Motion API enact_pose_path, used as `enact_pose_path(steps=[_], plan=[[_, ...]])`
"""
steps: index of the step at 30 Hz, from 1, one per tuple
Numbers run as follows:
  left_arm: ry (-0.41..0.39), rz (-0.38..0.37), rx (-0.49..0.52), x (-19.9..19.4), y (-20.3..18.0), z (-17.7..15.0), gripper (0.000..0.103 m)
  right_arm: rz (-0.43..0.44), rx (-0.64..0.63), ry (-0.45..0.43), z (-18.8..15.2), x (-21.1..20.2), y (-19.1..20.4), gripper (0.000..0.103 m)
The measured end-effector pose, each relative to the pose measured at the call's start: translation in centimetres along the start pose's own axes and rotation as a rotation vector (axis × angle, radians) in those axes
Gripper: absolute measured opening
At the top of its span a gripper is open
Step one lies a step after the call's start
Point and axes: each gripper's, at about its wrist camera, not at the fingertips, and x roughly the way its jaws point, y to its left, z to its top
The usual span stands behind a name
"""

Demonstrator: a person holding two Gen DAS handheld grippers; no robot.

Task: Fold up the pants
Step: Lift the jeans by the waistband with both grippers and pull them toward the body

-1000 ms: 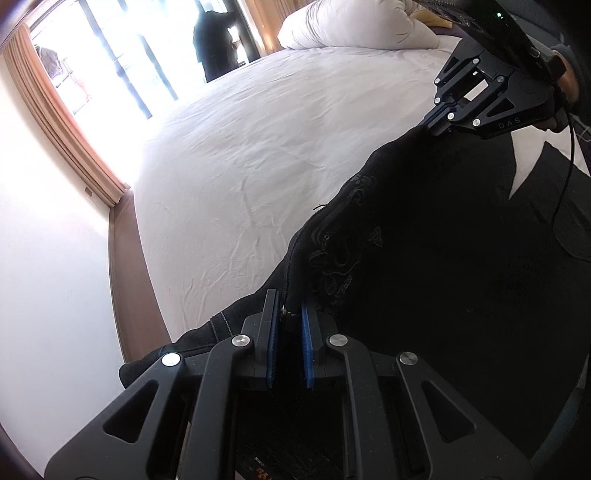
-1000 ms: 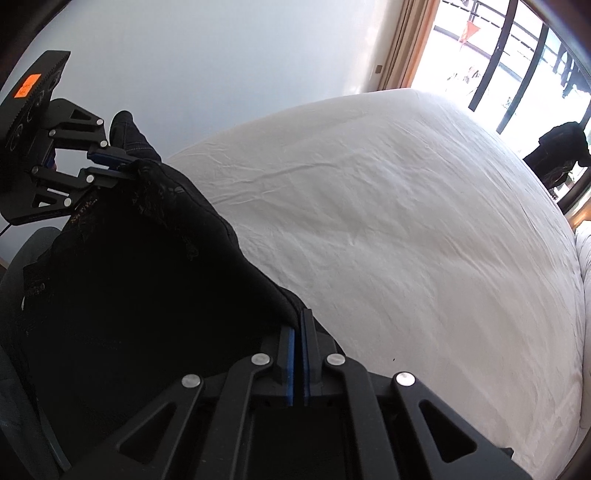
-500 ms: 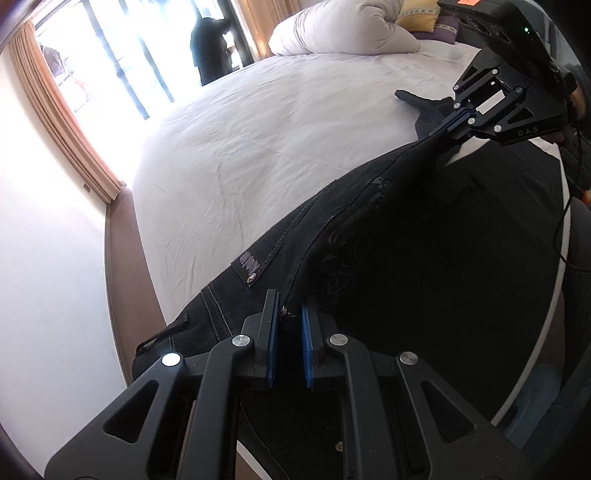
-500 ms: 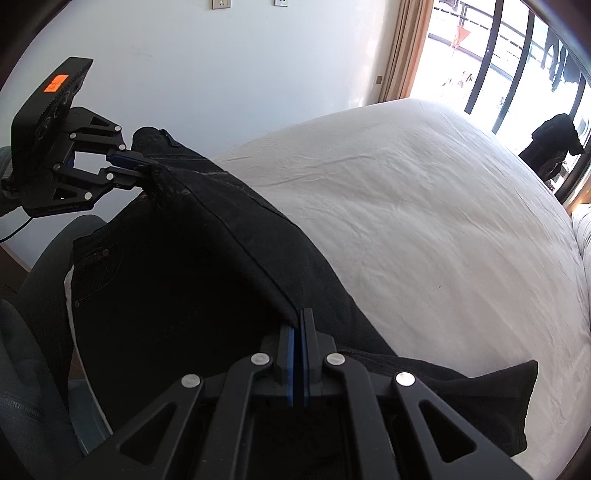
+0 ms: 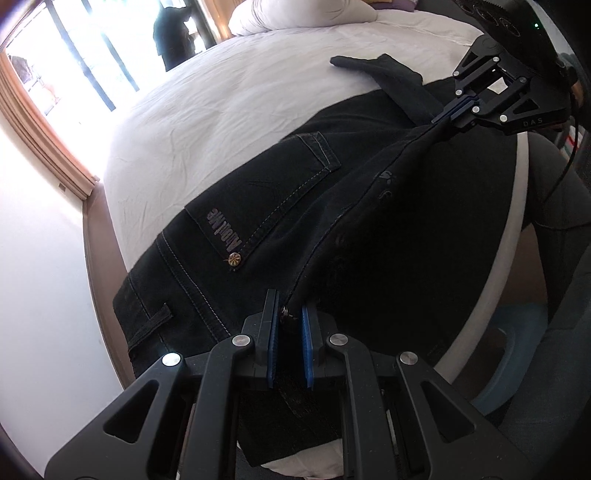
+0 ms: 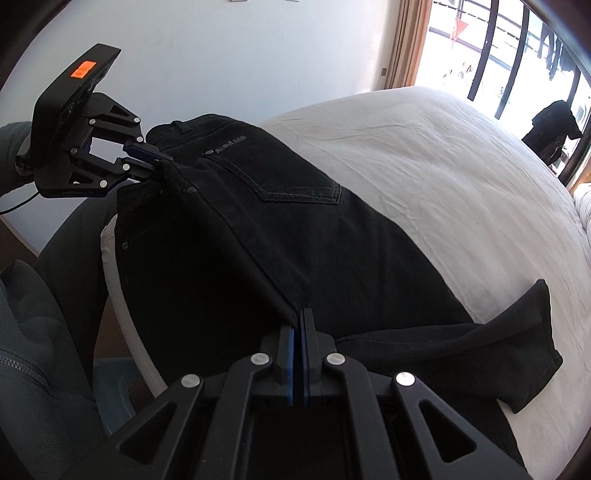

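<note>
**Both claws pinch the fold edge**

The left claw (image 5: 289, 314), angled steeply down, is clamped narrow on the waist end of the black denim pants (image 5: 266, 206). The right claw (image 6: 298, 321), equally steep, is pinched on the same raised edge farther along. The pants lie across the white-sheeted bed (image 6: 424, 155), one leg end trailing.

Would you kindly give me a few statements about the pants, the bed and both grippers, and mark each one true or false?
1. Both grippers, left gripper and right gripper, are shut on the black pants. True.
2. The pants lie on a bare wooden floor. False: they are spread over the white bed.
3. A back pocket faces up. True.
4. The pants are light blue. False: black.
5. A pillow lies at the bed's far end. True.
</note>
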Motion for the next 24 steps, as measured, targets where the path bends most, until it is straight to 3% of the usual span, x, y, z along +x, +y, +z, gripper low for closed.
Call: enact_pose_path(steps=[8, 24], plan=[[0.017, -0.021, 0.141, 1.2, -2.3, -0.9, 0.010, -0.030, -0.030, 0.054, -2.4, 1.1, 2.4, 0.003], [0.046, -0.086, 0.215, 0.5, -5.2, -4.2, 0.010, -0.067, -0.073, 0.099, -5.4, 1.3, 3.7, 0.003]])
